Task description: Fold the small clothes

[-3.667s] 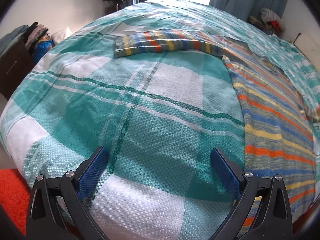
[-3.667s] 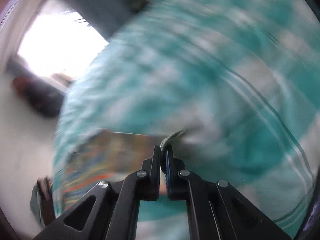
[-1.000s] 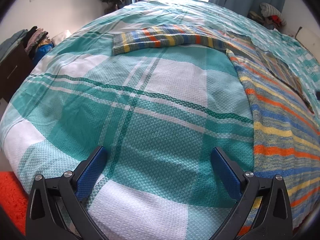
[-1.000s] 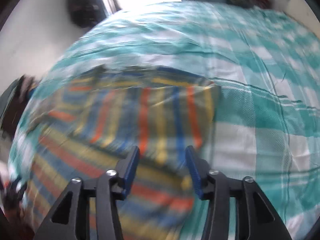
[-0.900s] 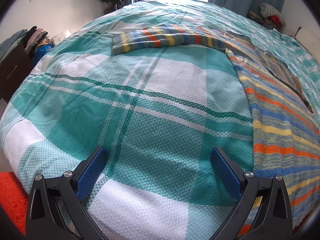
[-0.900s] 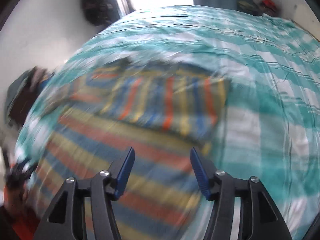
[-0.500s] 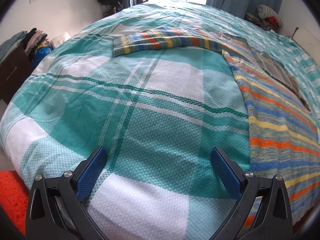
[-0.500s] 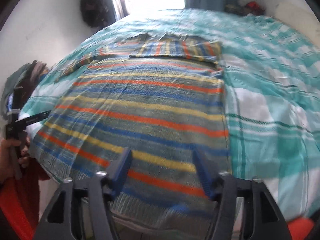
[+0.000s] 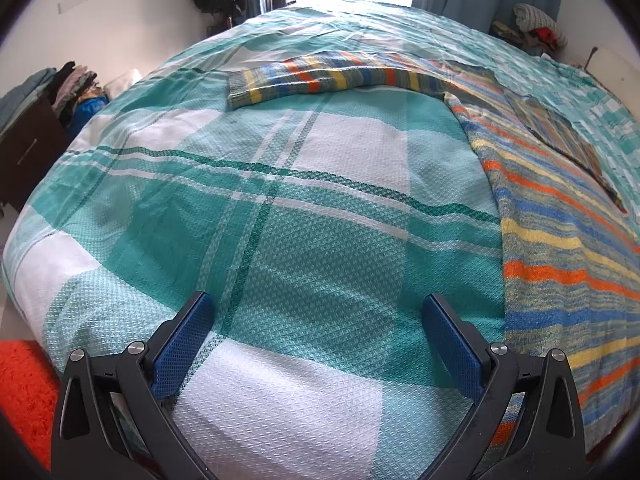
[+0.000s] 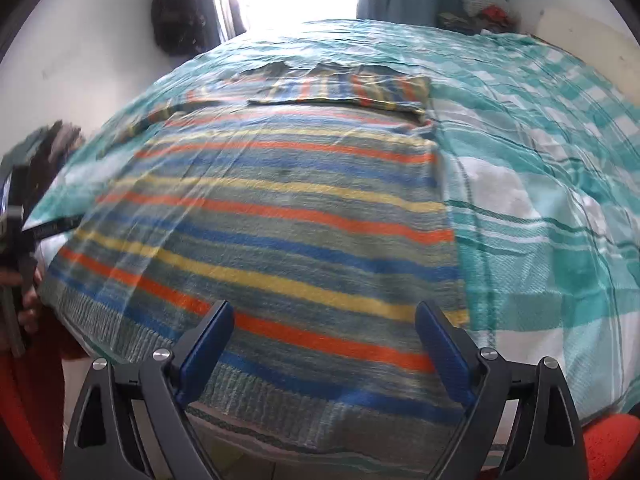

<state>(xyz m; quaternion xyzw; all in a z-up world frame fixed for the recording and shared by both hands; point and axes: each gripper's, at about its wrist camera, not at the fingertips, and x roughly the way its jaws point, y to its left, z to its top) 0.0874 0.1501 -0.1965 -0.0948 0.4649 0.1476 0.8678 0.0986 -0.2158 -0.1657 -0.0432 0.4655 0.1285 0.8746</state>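
Observation:
A striped knit sweater (image 10: 280,216) in orange, blue, yellow and grey-green lies flat on the bed. Its right sleeve (image 10: 352,90) is folded across the chest. Its left sleeve (image 9: 320,76) stretches out to the side over the bedspread. In the left wrist view the body (image 9: 560,240) lies at the right. My left gripper (image 9: 318,320) is open and empty above the bedspread, left of the sweater's hem. My right gripper (image 10: 324,328) is open and empty just above the sweater's hem near the bed's front edge.
The bed is covered by a teal and white checked bedspread (image 9: 260,208). An orange rug (image 9: 24,392) lies on the floor by the bed. A dark dresser with stacked clothes (image 9: 36,108) stands at the left. A clothes pile (image 9: 532,28) sits by the curtains.
My right gripper let go of the sleeve it held, opened wide, and drew back from the folded sleeve to the sweater's hem. The left gripper has barely moved.

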